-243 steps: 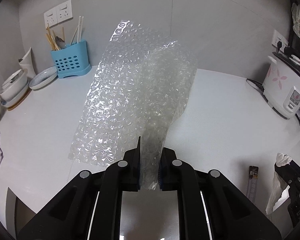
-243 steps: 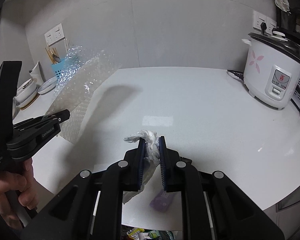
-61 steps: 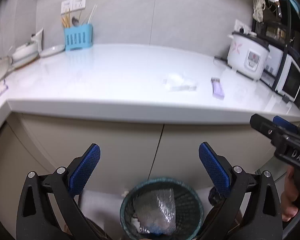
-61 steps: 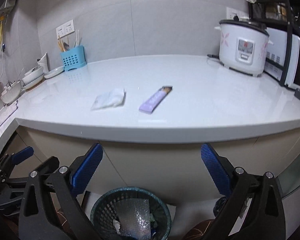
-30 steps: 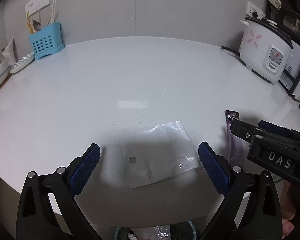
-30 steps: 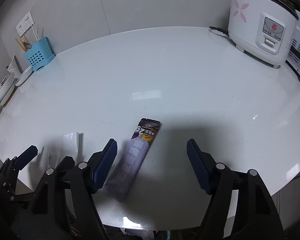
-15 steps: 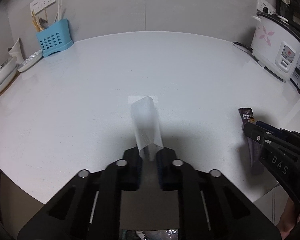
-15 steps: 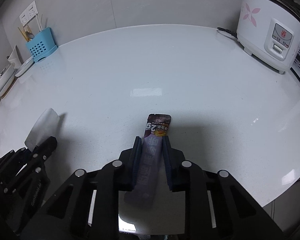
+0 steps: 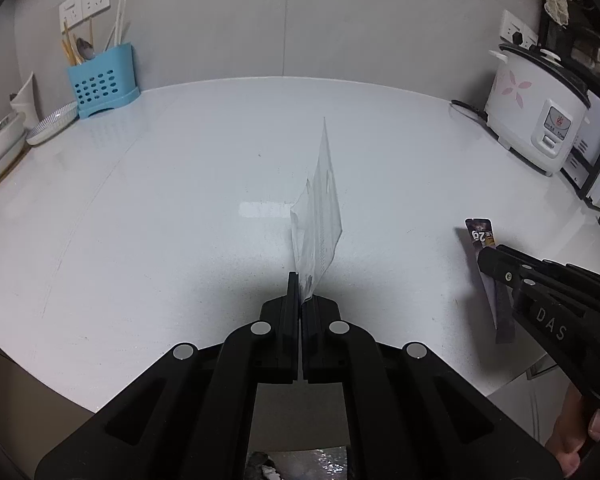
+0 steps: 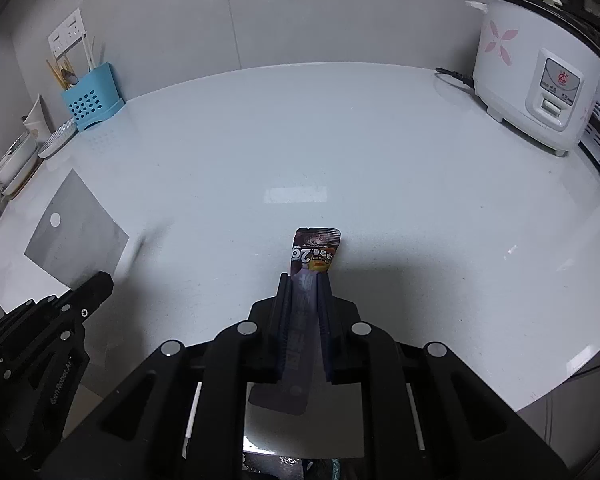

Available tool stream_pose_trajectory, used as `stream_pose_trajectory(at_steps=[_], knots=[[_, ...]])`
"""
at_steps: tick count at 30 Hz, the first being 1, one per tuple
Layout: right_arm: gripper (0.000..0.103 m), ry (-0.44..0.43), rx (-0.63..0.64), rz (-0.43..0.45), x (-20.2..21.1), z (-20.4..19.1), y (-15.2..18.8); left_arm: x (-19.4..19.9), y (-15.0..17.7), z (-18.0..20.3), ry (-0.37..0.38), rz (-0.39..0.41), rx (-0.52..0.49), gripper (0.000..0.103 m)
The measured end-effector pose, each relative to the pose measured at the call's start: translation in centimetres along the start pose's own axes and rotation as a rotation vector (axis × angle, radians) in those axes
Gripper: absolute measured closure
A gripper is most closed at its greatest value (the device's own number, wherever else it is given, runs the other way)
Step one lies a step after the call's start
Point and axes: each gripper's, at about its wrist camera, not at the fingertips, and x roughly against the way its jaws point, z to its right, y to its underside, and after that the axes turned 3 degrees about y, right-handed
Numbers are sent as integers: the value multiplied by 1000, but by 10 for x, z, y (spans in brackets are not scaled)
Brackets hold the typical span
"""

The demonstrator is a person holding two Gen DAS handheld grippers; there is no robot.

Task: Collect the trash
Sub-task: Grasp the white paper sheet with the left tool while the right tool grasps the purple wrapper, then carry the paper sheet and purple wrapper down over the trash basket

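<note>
A white counter (image 9: 180, 200) carries a blue utensil holder (image 9: 102, 86) at the back left, with stacked dishes (image 9: 48, 122) beside it. A white rice cooker (image 9: 538, 120) stands at the back right, below wall sockets (image 9: 516, 32).

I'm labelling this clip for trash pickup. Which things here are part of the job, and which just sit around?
Job:
clear plastic bag, in left claw
purple snack wrapper, in right claw

Just sitting:
rice cooker
blue utensil holder
dishes

Dim, glare-patched countertop (image 9: 180, 200), fisheye-warped edges
</note>
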Motion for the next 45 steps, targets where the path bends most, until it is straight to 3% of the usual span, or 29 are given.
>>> stream_pose_trajectory(at_steps=[18, 29, 45], knots=[[90, -1, 34, 103, 64, -5, 36, 76, 25, -4, 17, 105, -7, 103], [90, -14, 77, 192, 111, -8, 95, 128, 81, 5, 77, 160, -20, 103], [90, -73, 120, 224, 128, -23, 186, 159, 167, 11, 150, 165, -21, 103]])
